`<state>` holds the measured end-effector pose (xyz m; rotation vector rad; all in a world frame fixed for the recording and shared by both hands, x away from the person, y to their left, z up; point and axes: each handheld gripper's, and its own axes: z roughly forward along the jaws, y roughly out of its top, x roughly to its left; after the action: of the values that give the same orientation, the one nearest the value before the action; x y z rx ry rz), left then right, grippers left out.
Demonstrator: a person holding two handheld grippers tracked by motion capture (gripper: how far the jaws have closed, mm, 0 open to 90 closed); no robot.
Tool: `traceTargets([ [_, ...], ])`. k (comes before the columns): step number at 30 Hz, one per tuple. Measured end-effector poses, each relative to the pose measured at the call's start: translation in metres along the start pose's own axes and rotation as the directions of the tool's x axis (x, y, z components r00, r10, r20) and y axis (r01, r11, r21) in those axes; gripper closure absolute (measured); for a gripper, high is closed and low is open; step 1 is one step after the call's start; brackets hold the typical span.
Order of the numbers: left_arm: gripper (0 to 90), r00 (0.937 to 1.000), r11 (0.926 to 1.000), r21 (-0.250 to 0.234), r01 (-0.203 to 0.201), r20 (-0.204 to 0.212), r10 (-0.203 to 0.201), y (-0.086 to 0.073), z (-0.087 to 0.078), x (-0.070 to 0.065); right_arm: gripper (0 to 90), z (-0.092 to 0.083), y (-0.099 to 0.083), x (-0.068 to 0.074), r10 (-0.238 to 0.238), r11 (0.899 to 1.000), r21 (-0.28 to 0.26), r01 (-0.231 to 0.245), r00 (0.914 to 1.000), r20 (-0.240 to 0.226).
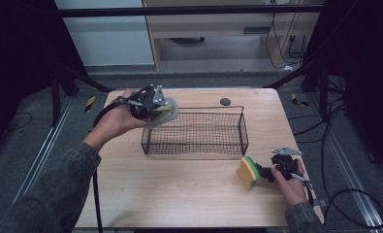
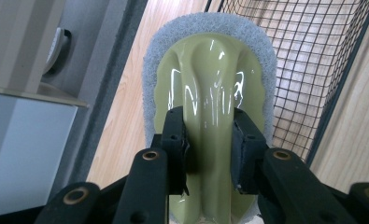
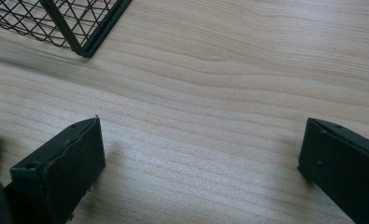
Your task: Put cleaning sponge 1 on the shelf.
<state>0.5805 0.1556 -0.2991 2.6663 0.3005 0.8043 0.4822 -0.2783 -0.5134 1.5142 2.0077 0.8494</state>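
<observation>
High view: left gripper (image 1: pixel 161 108) mostly masked by the person's left hand (image 1: pixel 116 119); only its metal top plate and cable are plain. Held off the table at the far-left corner of the wire basket (image 1: pixel 195 132).

Scrubber (image 2: pixel 210 93): pale olive glossy plastic grip with a raised central ridge, edged all round by a grey, coarse fibrous pad; oval outline. Its near end is cut off by the bottom edge of the left gripper view. Left gripper (image 2: pixel 209 144) jaws are pressed onto the ridge from both sides, pinching it.

Wire basket: black, rectangular, fine mesh walls, thicker rod frame, standing mid-table.

Sponge (image 1: pixel 247 173): yellow foam block with green scouring layer, on the near-right of the table (image 1: pixel 179 194), just beside the right gripper (image 1: pixel 266 172); whether they touch cannot be told.

Right gripper view: right gripper (image 3: pixel 201 163) jaws spread wide over bare pale wood, nothing between them. A green sliver at the left edge is too small to make out.
</observation>
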Motion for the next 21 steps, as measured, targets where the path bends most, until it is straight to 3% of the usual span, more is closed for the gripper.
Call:
traceTargets([
  [4, 70.4, 0.9999, 0.9998, -0.018, 0.001, 0.013, -0.001, 0.007, 0.005, -0.002, 0.7, 0.0, 0.0, 0.0, 0.0, 1.0, -0.002, 0.0, 1.0, -0.005],
  [13, 70.5, 0.9984, 0.997, -0.056, -0.053, -0.021, 0.052, 0.02, -0.005, -0.001, 0.7, 0.0, 0.0, 0.0, 0.002, 1.0, -0.003, -0.002, 1.0, -0.007],
  [21, 70.5, 0.9933, 0.9933, -0.031, -0.111, -0.035, 0.11, 0.023, 0.006, -0.001, 0.7, -0.001, -0.001, 0.0, -0.002, 1.0, -0.003, 0.001, 1.0, -0.008],
])
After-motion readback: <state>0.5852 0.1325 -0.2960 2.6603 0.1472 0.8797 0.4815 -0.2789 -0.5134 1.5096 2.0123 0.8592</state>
